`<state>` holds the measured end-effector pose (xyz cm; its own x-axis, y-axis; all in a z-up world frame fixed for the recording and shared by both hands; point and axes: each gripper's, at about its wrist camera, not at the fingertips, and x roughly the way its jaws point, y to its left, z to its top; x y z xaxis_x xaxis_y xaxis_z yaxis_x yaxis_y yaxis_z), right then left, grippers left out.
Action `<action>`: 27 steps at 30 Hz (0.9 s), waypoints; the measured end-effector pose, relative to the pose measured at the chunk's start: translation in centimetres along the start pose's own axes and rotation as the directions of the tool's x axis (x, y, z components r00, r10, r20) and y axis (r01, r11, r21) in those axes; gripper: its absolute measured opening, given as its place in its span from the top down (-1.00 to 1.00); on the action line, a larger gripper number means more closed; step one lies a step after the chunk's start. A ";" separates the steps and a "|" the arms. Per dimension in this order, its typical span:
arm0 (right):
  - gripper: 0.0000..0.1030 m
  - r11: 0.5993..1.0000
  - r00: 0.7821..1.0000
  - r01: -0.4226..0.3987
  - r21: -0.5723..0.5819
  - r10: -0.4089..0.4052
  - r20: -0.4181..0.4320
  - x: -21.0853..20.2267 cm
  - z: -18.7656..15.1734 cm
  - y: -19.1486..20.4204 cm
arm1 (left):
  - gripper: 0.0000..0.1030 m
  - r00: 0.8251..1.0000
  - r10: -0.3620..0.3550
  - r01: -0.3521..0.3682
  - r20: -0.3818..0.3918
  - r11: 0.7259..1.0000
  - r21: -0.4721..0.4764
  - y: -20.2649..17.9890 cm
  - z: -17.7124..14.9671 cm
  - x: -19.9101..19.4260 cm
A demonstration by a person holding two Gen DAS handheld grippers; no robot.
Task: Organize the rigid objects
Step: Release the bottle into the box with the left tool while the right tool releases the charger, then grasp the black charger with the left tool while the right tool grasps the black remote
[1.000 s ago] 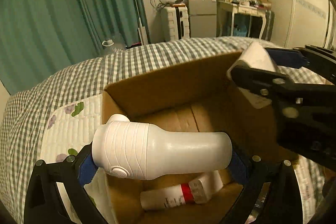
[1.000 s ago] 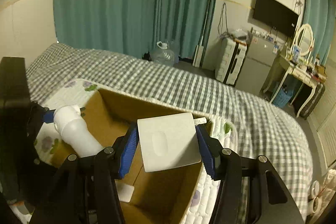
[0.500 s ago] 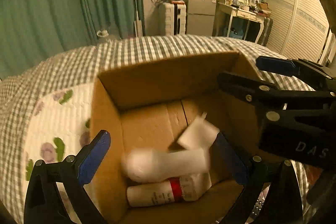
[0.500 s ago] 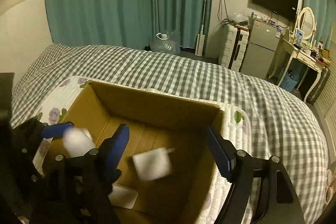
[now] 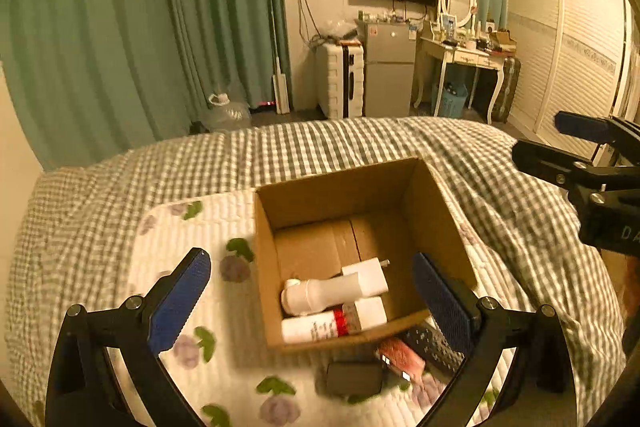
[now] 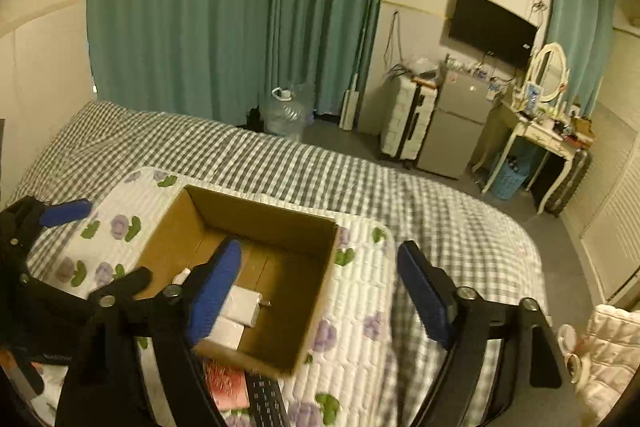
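An open cardboard box stands on a floral quilt on the bed. Inside lie a white ribbed bottle, a white plug adapter and a white tube with a red band. My left gripper is open and empty, raised above the box's near side. My right gripper is open and empty above the box's right part. It also shows at the right edge of the left wrist view.
In front of the box lie a black phone-like slab, a red packet and a dark remote. Checked bedding surrounds the quilt. A fridge, suitcase and dressing table stand beyond the bed.
Both grippers opened and rose. The white bottle fell from the left gripper and the white adapter from the right gripper into the box.
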<state>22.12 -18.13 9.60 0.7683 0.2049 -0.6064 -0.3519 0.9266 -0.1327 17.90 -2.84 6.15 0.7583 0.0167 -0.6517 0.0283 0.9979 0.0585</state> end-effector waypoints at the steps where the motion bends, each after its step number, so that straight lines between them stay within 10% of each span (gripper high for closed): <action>1: -0.73 1.000 1.000 0.010 0.000 -0.010 0.008 -1.3 -0.1 0.0 | -0.99 1.000 0.002 -0.002 0.004 1.000 0.000 0.1 -0.1 -0.8; 14: -1.00 0.998 1.000 0.001 -0.061 -0.001 -0.005 -8.4 -7.6 3.4 | -0.99 0.998 0.028 -0.027 -0.056 1.000 0.008 -0.2 -8.2 -5.4; 27: -1.00 0.991 0.969 -0.116 -0.072 0.097 -0.226 4.1 -16.6 4.6 | -0.99 0.977 0.035 -0.044 -0.210 0.998 -0.040 -1.0 -15.3 4.9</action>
<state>14.78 -18.21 -6.48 0.5899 0.2175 -0.7776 -0.4763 0.8714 -0.1177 11.59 -2.83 -8.69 0.6050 0.0645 -0.7936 -0.0314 0.9979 0.0572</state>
